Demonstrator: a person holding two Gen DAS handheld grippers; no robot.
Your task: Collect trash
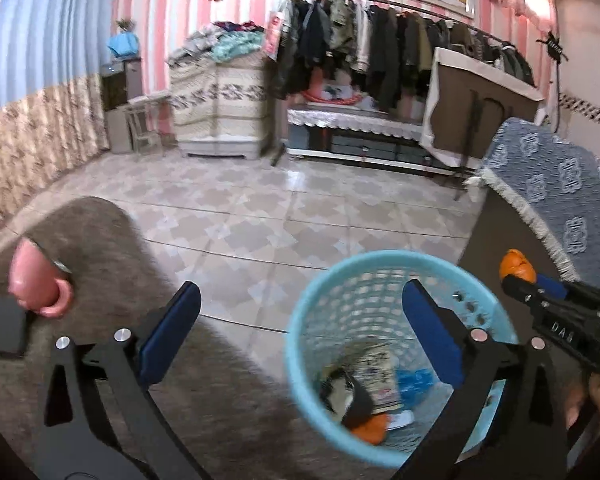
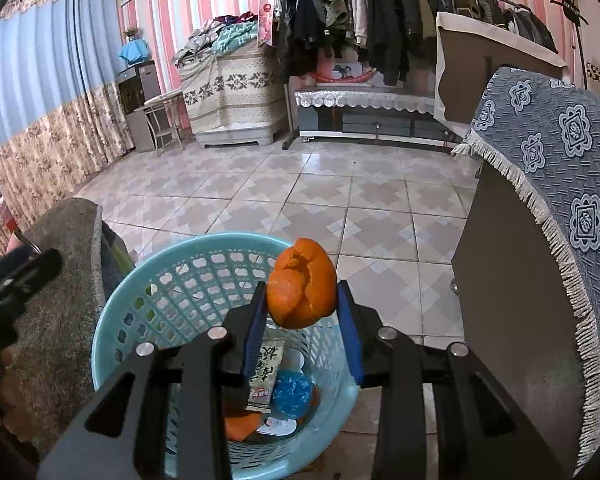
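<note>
A light blue plastic trash basket [image 1: 380, 268] stands on the tiled floor and holds wrappers, a blue crumpled bit and orange peel; it also shows in the right wrist view [image 2: 148, 280]. My right gripper [image 2: 302, 312] is shut on a piece of orange peel [image 2: 302, 284] and holds it above the basket's far rim. In the left wrist view the right gripper [image 1: 520, 276] enters from the right with the orange peel [image 1: 517, 265]. My left gripper [image 1: 300, 320] is open and empty, hovering over the basket's left rim.
A grey-brown cushioned seat [image 1: 100, 248] lies left of the basket, with a pink object [image 1: 36, 284] on it. A table with a blue fringed cloth [image 2: 560, 152] stands at the right. A clothes rack [image 2: 380, 8], a low cabinet and drawers line the far wall.
</note>
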